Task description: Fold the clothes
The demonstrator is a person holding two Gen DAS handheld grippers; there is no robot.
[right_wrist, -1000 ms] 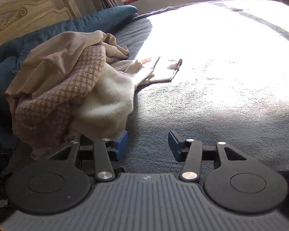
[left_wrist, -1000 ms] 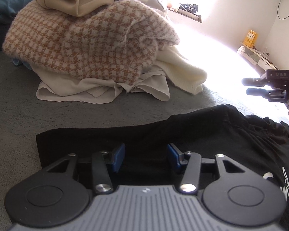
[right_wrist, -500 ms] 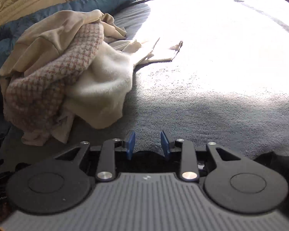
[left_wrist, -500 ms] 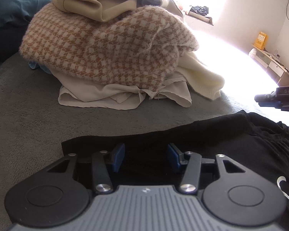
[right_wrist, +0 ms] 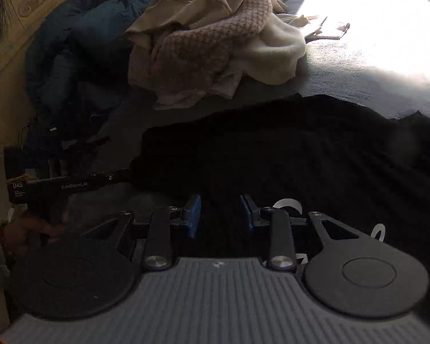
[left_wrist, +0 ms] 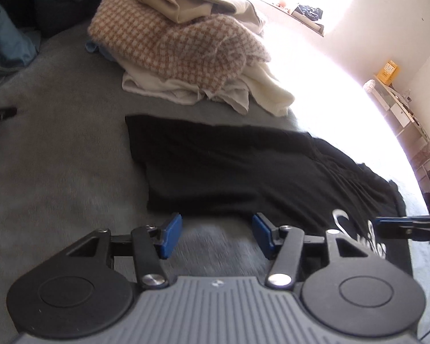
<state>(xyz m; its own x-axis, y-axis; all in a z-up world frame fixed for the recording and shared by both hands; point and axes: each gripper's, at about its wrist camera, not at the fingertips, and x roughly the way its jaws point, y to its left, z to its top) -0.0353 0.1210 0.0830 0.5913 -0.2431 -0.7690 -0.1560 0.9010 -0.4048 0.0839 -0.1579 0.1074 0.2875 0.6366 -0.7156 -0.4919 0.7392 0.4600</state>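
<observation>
Jaws of the left gripper are opening, empty over bare bed; the right gripper stands parted, gripping nothing. Beyond, the black shirt lies partly folded. Farther, the pile of clothes waits unfolded.

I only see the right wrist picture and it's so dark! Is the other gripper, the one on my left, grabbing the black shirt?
Observer: No. The left gripper has its jaws opening, with only the grey bed cover between them, just short of the black shirt's near edge.
Child: Is the shirt all bunched up over there?
Observer: Its far left corner lies flat and square. The wrinkles are toward its right side.
Child: Is anything hiding in the clothes pile?
Observer: A bit of blue cloth pokes out under the checked sweater, at the pile's left end.
</observation>
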